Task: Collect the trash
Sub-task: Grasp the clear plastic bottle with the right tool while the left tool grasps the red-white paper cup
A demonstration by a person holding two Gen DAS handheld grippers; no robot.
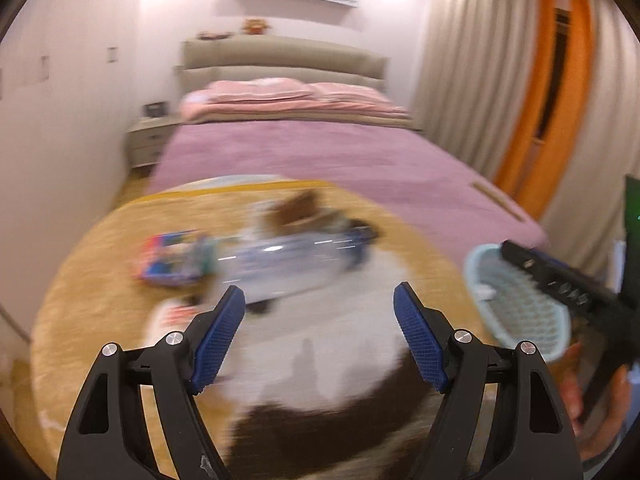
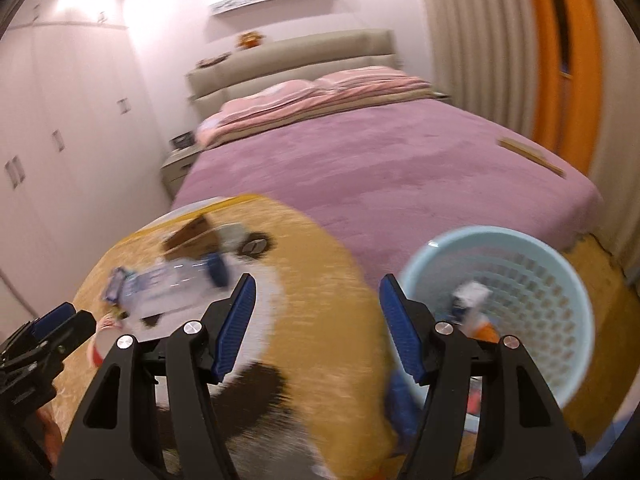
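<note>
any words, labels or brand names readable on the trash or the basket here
No text can be read in either view.
Clear plastic bottle: its label is too blurred to read.
Colourful flat snack packet: the print is smeared by motion blur.
White carton inside the pale blue plastic basket: the markings are too small and blurred.

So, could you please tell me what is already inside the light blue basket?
Inside the light blue basket, a small white-and-blue carton or wrapper and something orange show. The right gripper hides the basket's near side, and blur prevents naming the items.
</note>
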